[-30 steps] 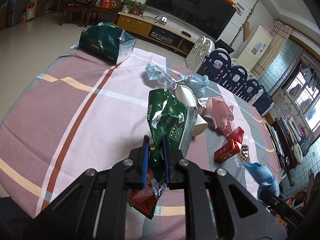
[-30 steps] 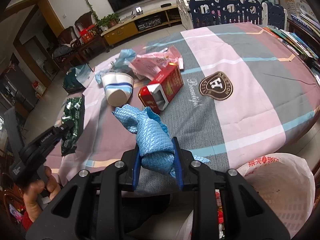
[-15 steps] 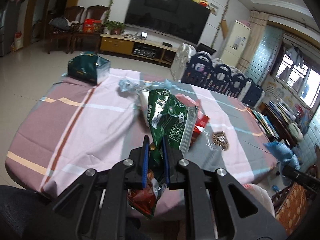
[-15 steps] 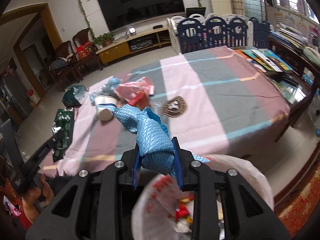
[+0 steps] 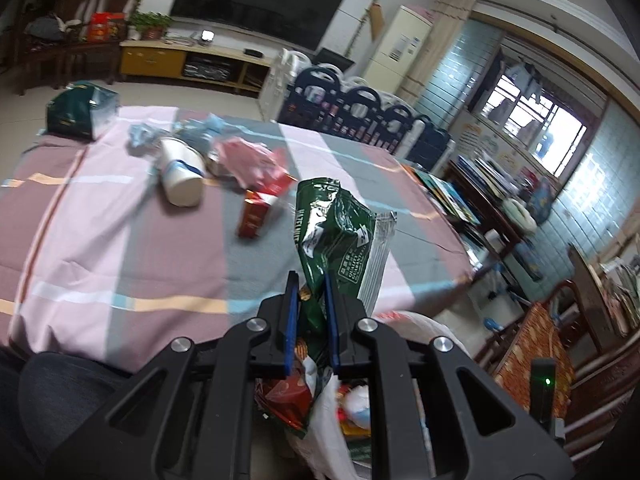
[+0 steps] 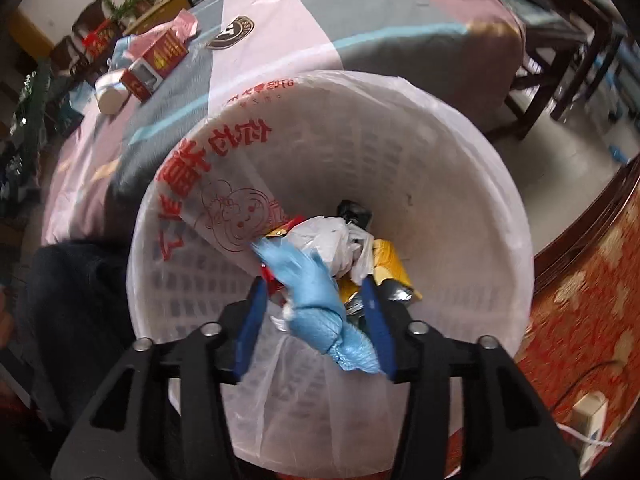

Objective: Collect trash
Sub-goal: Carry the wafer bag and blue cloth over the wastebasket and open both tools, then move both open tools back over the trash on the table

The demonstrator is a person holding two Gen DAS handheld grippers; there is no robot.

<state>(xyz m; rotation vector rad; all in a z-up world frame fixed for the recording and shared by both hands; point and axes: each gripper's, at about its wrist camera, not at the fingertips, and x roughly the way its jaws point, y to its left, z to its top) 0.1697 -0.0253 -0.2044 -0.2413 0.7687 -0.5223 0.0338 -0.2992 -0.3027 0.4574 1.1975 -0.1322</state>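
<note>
My left gripper [image 5: 311,280] is shut on a green snack wrapper [image 5: 340,236] and holds it off the near table edge, above the white-lined trash bin [image 5: 420,324]. My right gripper [image 6: 314,284] stands open directly over the bin [image 6: 472,152]. A crumpled blue cloth [image 6: 316,300] hangs between its spread jaws, touching neither pad that I can see. Several wrappers [image 6: 352,240] lie in the bin's bottom. On the table lie a paper cup [image 5: 182,178], a red carton [image 5: 256,212] and pink plastic [image 5: 248,156].
A green box [image 5: 80,110] stands at the table's far left corner. Blue crumpled trash [image 5: 140,136] lies behind the cup. A wooden chair [image 6: 568,52] and a patterned red rug [image 6: 580,280] are beside the bin. Bookshelves [image 5: 480,200] stand right of the table.
My right gripper swung from the table down over the bin and its jaws opened around the blue cloth. My left gripper carried the green wrapper rightward to the bin.
</note>
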